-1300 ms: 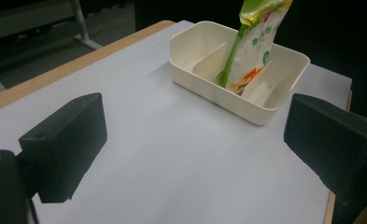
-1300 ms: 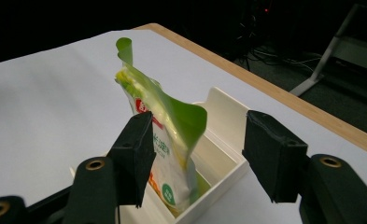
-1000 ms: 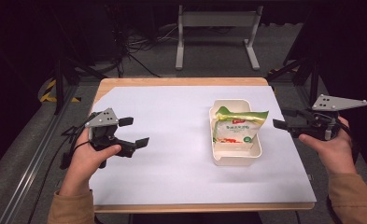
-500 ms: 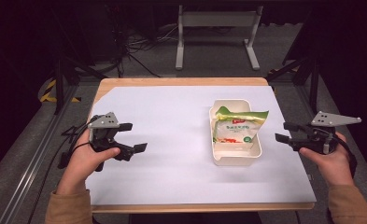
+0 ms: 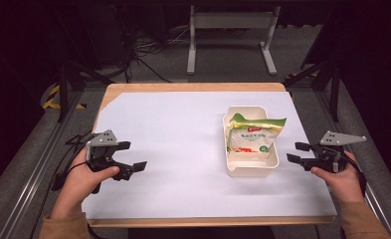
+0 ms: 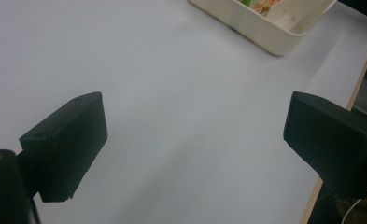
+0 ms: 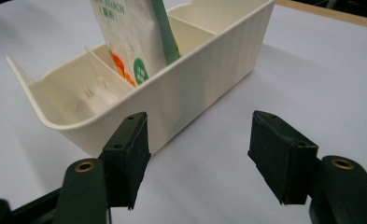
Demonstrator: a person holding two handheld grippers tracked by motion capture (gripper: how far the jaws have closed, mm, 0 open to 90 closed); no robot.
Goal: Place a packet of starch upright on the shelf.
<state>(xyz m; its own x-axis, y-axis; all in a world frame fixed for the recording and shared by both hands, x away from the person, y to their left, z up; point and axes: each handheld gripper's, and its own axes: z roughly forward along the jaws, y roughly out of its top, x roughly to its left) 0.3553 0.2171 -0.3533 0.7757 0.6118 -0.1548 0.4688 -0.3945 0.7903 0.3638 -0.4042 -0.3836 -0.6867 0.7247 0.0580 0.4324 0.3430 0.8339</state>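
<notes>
The bin (image 5: 250,169) was a cream plastic tub, oblong with ribbed walls, a flared lip and thin dividers inside; it sat just ahead of the right claw (image 5: 297,153), close to the jaw tips but not touching them. In the right gripper view the bin (image 7: 209,79) stood beyond the left jaw, its long wall running away up the picture. A glossy pouch (image 5: 250,137), white with a green top edge and red and green print, stood tilted in the bin, its top past the rim. The right claw (image 7: 197,154) gaped wide with nothing between its matte black blocks. The left claw (image 5: 132,157) was well apart from the bin, across smooth white paper (image 5: 173,129), also spread wide and empty. A wooden table edge (image 5: 193,87) framed the paper. Nothing lay between either claw and the bin.
</notes>
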